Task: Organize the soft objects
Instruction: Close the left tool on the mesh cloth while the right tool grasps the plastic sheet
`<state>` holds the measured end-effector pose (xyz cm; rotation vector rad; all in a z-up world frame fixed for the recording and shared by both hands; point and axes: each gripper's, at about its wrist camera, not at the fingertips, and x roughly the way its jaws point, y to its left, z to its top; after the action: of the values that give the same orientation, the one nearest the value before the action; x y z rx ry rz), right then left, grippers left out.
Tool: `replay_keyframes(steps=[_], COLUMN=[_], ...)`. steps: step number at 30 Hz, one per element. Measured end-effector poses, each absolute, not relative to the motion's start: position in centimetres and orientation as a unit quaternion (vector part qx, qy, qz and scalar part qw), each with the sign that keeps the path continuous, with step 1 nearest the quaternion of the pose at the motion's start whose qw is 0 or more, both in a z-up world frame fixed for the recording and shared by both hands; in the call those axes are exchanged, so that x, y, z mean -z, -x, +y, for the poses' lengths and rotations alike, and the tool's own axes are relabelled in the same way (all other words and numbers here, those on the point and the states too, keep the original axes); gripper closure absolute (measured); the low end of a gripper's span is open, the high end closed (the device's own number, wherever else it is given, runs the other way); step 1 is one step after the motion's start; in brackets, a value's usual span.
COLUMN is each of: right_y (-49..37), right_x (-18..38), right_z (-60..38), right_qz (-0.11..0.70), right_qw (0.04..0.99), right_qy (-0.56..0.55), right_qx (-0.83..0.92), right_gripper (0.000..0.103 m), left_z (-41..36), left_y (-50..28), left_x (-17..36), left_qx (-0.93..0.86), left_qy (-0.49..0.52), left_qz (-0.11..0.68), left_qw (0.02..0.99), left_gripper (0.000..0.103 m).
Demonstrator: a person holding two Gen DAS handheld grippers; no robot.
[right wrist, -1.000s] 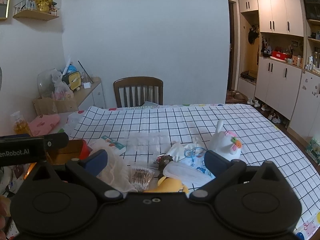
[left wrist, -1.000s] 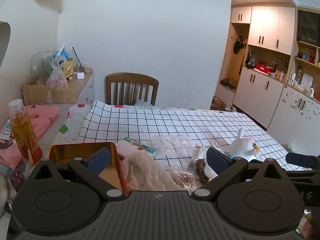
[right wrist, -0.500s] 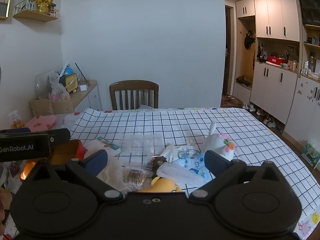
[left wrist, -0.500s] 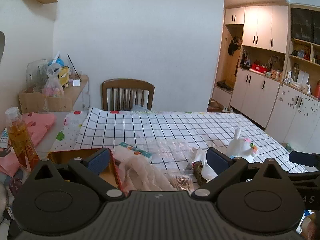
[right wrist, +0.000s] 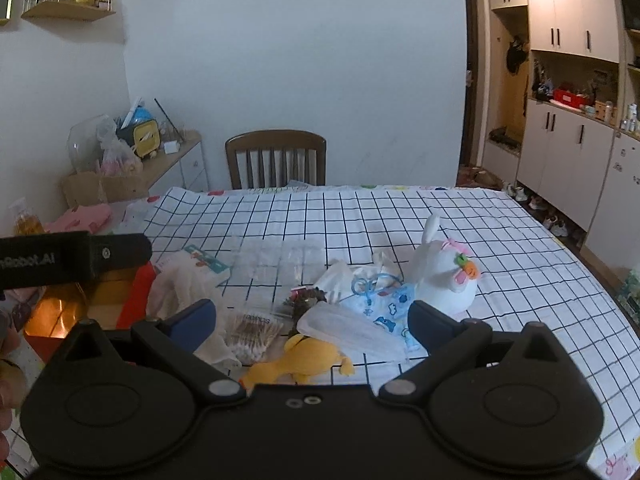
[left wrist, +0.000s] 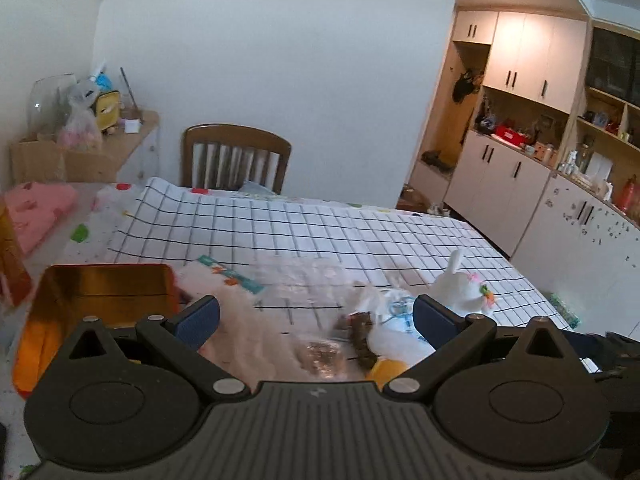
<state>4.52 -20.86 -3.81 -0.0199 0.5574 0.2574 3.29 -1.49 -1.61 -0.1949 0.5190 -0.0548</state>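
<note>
A pile of soft things lies on the checked tablecloth (right wrist: 360, 216): a white plush rabbit (right wrist: 444, 276), a yellow plush duck (right wrist: 304, 364), a blue patterned cloth (right wrist: 384, 308), a white face mask (right wrist: 352, 328), a white gauzy cloth (right wrist: 180, 280) and a packet of cotton swabs (right wrist: 252, 332). My right gripper (right wrist: 312, 320) is open and empty just above the near side of the pile. My left gripper (left wrist: 316, 316) is open and empty over the same pile, with the rabbit (left wrist: 464, 284) at its right fingertip. A gold-lined red box (left wrist: 96, 300) stands open at the left.
A wooden chair (right wrist: 276, 164) stands at the table's far side. A side cabinet (right wrist: 168, 160) with clutter and a pink cloth (left wrist: 36, 208) are at the left. White cupboards (right wrist: 572, 120) line the right wall. Clear plastic bags (right wrist: 276, 264) lie behind the pile.
Both grippers have shifted to the right and tilted down a little toward the pile. The oil bottle has left the left wrist view. Both stay open.
</note>
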Motion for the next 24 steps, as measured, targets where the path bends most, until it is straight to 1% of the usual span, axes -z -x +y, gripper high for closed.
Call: replay_keyframes(steps=[5,10,14,19,24], right_y=[-6.6,-8.6,-10.4,-12.0,-13.6], right_x=[4.7,5.9,7.3,9.1,10.5], right_z=[-22.1,-23.1,-23.7,-24.0,-24.7], right_qz=[0.286,0.304,0.327,0.347,0.365], right_qw=[0.948,0.938,0.926,0.913,0.901], right_qy=[0.01,0.026,0.041,0.071,0.09], right_qx=[-0.141,-0.166,-0.187,-0.203,-0.219], right_gripper=[0.002,0.007,0.008,0.016,0.019], left_z=[-3.7,-4.3,-4.7,-4.5,-4.1], left_y=[-4.7,-6.1,-7.4,-9.0,-10.9], left_x=[2.1,3.5,5.0,6.1,7.2], left_qx=[0.005,-0.01,-0.035,-0.06,-0.085], left_qy=[0.052,0.05,0.04,0.048,0.049], left_qz=[0.262,0.278,0.3,0.314,0.326], left_qw=[0.964,0.959,0.952,0.946,0.94], left_gripper=[0.0,0.0,0.0,0.0,0.0])
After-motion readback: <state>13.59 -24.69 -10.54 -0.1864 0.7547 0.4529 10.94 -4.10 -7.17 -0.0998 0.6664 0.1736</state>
